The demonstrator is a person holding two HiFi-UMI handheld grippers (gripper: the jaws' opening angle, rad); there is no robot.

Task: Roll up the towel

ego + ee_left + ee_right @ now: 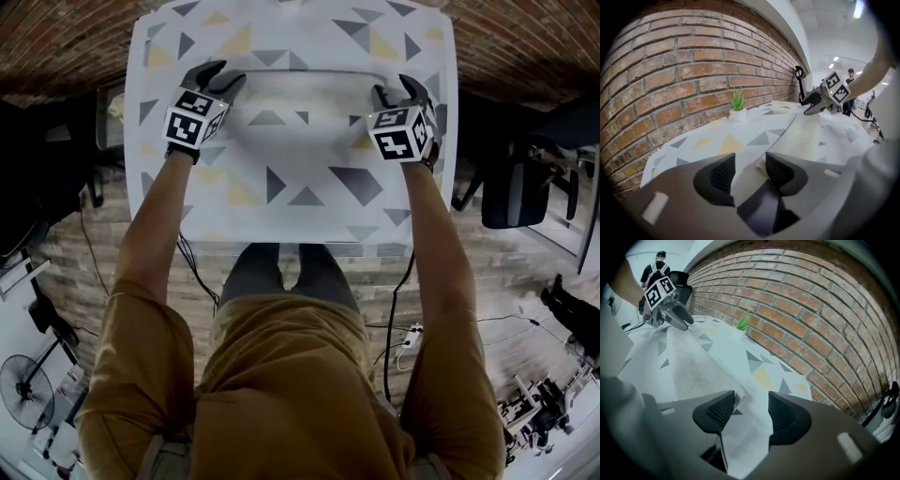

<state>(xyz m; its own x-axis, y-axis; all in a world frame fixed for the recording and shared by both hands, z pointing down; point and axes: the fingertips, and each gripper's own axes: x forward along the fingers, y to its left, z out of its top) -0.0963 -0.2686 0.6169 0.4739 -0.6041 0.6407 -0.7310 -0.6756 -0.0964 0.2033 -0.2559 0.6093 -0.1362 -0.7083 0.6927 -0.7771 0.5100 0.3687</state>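
Observation:
A pale grey towel (305, 94) lies as a long band across the far part of the table (281, 197), which has a white cloth with grey and yellow triangles. My left gripper (223, 77) is at the towel's left end and my right gripper (396, 89) at its right end. In the left gripper view the jaws (750, 171) stand apart, with the towel (806, 133) end beside the right pad, not pinched. In the right gripper view the jaws (751, 416) also stand apart, and the towel (693, 362) end lies by the left pad.
A small green plant (737, 105) in a white pot stands at the table's far edge against the brick wall (811, 310). A dark chair (516, 187) is right of the table. A person (658, 263) stands in the background.

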